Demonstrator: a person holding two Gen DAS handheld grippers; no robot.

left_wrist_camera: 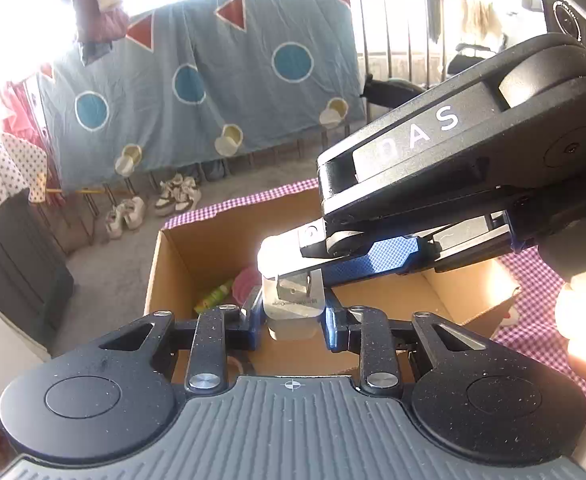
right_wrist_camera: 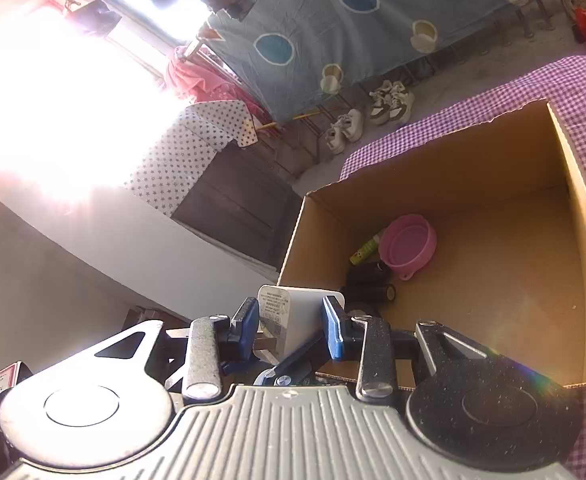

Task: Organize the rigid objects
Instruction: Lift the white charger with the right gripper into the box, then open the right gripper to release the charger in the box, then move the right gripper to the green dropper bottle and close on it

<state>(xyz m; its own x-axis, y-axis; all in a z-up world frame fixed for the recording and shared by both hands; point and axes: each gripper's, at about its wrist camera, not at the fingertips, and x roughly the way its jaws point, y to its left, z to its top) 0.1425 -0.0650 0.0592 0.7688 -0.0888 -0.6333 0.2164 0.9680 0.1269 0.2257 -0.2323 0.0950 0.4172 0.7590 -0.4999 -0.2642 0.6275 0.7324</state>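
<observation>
Above box near rim | both grippers grip charger | floor right bare

Box on tablecloth; bowl, bottle in its corner, side by side.

Looks like a home balcony or laundry spot: blue sheet drying over a railing at 12 o'clock, sneakers underneath, clothes at 9.
</observation>
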